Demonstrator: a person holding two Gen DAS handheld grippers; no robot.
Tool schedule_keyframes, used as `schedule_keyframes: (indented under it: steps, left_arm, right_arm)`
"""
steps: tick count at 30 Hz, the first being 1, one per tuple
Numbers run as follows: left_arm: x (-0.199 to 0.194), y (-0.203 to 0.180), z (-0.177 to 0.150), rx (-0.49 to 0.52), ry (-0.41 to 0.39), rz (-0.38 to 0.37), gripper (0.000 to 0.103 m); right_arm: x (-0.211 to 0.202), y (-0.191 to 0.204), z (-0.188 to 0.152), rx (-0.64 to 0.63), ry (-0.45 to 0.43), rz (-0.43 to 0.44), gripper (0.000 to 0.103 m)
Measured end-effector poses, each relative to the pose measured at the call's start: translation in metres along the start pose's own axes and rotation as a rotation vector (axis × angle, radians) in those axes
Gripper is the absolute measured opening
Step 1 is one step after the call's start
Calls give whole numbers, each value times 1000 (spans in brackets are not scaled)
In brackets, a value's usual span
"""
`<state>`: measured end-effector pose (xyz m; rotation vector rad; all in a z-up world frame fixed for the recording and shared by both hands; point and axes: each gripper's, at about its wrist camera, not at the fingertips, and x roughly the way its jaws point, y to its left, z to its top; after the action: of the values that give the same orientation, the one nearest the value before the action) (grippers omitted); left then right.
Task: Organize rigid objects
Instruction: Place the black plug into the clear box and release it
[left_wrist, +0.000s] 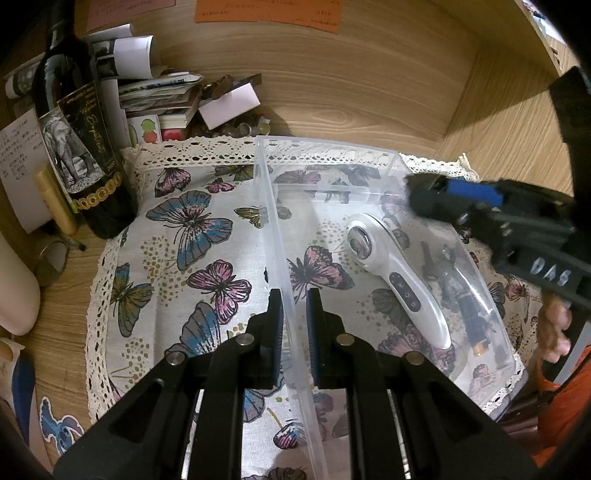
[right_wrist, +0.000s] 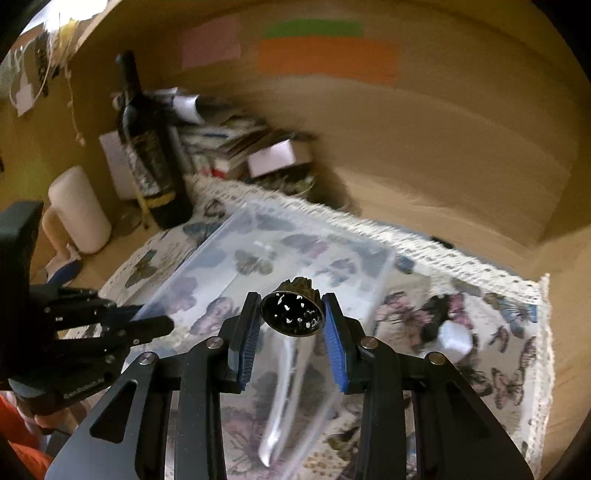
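In the left wrist view, the left hand-held gripper (left_wrist: 294, 314) straddles the near wall of a clear plastic bin (left_wrist: 275, 206), its 2 fingers close on either side of the wall; whether they actually pinch it cannot be told. Inside the bin lie a white handheld device (left_wrist: 397, 277) and a dark key-like item (left_wrist: 458, 295). The bin sits on a butterfly cloth (left_wrist: 192, 236) over the wooden counter (left_wrist: 369, 92), near a wine bottle (left_wrist: 79, 147). In the blurred right wrist view, the right hand-held gripper (right_wrist: 293, 317) is clamped on a dark round cup-shaped object (right_wrist: 293, 314) above the bin.
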<state>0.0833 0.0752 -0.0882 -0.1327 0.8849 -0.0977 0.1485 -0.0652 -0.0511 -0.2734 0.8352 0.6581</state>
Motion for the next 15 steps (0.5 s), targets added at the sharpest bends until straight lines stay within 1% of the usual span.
schedule_keyframes:
  steps: [3,10,11,12,14,15]
  left_arm:
    - [0,0,0,-4,-1,-2,12]
    - [1,0,0,-9,-1,-9,12]
    - [1,0,0,-8,-2,-8,12]
    - [2,0,0,-8,-3,-9,12]
    - [2,1,0,-8,-3,-9,12]
    - [2,1,0,-8,-2,-10,12]
  right_arm:
    - [11,6,-1,-11,41,29,31]
    - [24,12,-3,-11,105,49,32]
    - [22,11,-3,-12,99,49,36]
    - [19,11,-2,-12,88,44,43]
    - [12,9,-1,-12,55,27,50]
    - [8,8,1,-12,40,20,51]
